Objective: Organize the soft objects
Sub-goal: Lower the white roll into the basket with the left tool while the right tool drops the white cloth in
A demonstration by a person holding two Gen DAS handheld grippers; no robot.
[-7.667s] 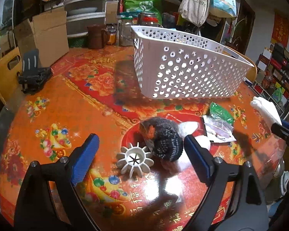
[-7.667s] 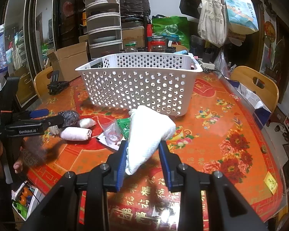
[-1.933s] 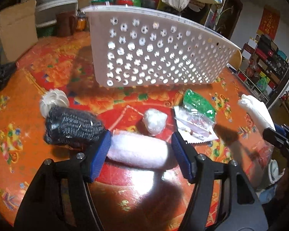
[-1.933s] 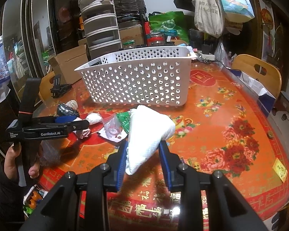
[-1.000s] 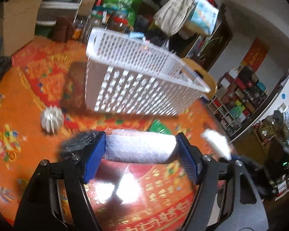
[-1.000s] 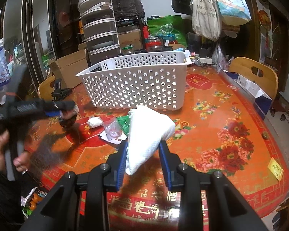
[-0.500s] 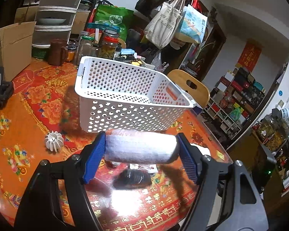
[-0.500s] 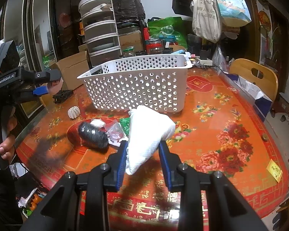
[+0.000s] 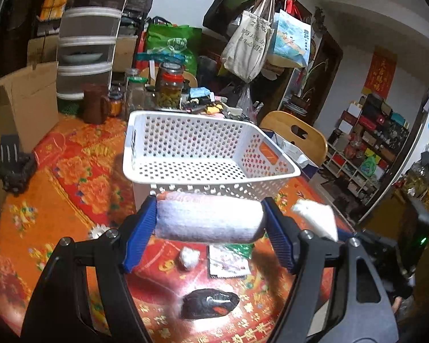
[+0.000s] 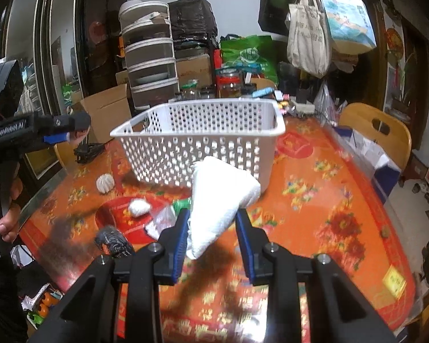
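Note:
My left gripper is shut on a pale pink rolled towel, held high above the table just in front of the white perforated basket, which looks empty. My right gripper is shut on a folded white cloth, held above the table before the basket. The white cloth also shows at the right in the left wrist view. A dark knitted roll and a small white ball lie on the table below. The left gripper shows at the far left in the right wrist view.
A white ribbed ornament and plastic packets lie on the red patterned table. Jars, a cardboard box and drawers stand behind the basket. Wooden chair at right. A black clamp sits at left.
My left gripper closed on the pink towel and lifted it high, now nearer the basket rim. My right gripper, holding the white cloth, has moved closer to the basket.

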